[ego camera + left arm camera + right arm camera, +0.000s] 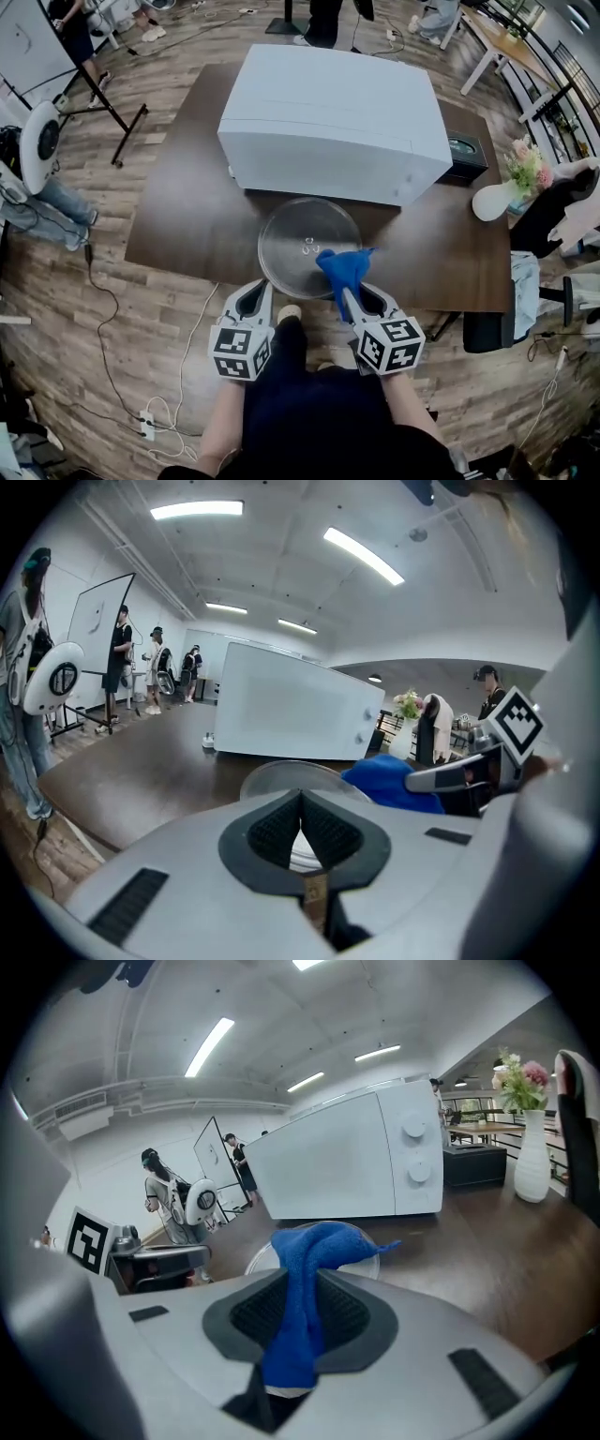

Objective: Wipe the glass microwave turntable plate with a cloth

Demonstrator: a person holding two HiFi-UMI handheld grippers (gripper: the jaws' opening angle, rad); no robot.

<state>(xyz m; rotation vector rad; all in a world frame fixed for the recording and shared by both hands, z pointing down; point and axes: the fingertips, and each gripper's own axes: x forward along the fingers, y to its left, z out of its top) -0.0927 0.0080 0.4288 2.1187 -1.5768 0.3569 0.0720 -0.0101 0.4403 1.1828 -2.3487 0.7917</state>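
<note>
Two grippers sit at the near edge of the dark brown wooden table, and I read them from the left. The left gripper has its black pads pressed together at the tips. Its own grey body covers the near rim of the round clear glass turntable plate, so I cannot tell whether that rim is pinched between them. The plate lies flat on the table, just in front of the white box-shaped microwave. A bright blue cloth covers the plate's right near part, bunched up. Its tail runs down into the right gripper, whose jaws are clamped on it. The cloth hides the plate's edge on that side. Farther right, a white vase of pink flowers stands past the table's corner, and I cannot make out its foot.
</note>
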